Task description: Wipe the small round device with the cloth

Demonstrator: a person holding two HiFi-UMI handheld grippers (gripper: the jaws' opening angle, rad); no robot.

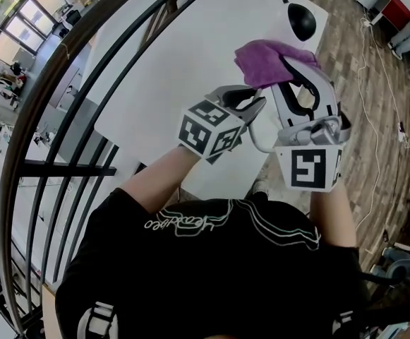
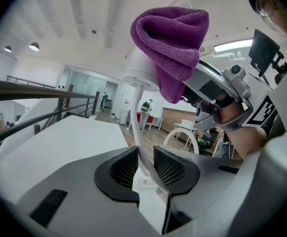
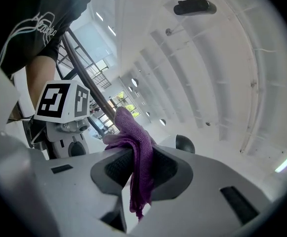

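Observation:
My left gripper [image 1: 255, 103] [image 2: 144, 167] is shut on the thin white stem [image 2: 137, 127] of the small round device [image 2: 138, 73], a white disc held up above its jaws. The purple cloth [image 1: 264, 58] [image 2: 173, 38] [image 3: 133, 137] is bunched over the device's top and hides most of it. My right gripper [image 1: 294, 69] [image 3: 141, 167] is shut on the cloth, with folds hanging down between its pads. Both grippers are raised close together over the white table [image 1: 190, 62]. A white cable loop [image 1: 255, 143] hangs between them.
A white object with a black dome [image 1: 302, 20] [image 3: 184, 143] lies on the table's far end. A dark curved railing [image 1: 70, 119] runs along the left. Wooden floor [image 1: 374, 104] with a loose cable lies to the right of the table.

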